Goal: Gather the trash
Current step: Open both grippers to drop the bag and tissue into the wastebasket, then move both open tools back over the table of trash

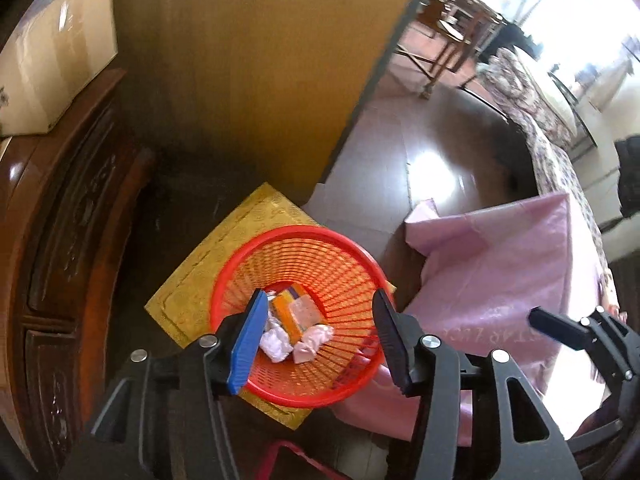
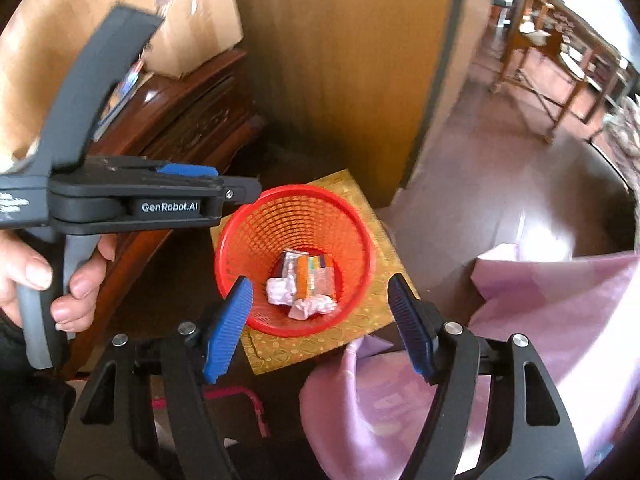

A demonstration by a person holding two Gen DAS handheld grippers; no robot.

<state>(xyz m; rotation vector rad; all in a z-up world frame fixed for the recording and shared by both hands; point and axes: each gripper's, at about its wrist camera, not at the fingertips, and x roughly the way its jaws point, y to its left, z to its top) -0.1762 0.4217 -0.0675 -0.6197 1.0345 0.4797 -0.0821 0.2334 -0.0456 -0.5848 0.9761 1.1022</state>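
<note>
Dark, glossy floor fills a room corner between a carved dark wooden cabinet and a tall yellow-brown wooden panel. On it lies a gold patterned mat, and on the mat stands a round red plastic mesh basket.

Inside the basket, at the bottom, lie two crumpled white paper wads, a flat orange and multicoloured wrapper packet, and a clear wrapper beside it. All look very light; the paper seems soft and would crush under a pinch, while the wrappers are probably slick and thin. The basket itself looks light and somewhat flexible, best taken by its smooth solid rim rather than the ribbed wall.

Both tools hover above the basket. Left claw has its fingers spread wide apart and carries nothing. Right claw is likewise spread wide and empty. In the right view, a bare hand grips the left tool's handle.

Pink cloth drapes close against the basket's right side, and the cabinet crowds the left. Open floor lies beyond the panel, toward distant wooden chairs. Straight up is the freest path
</note>
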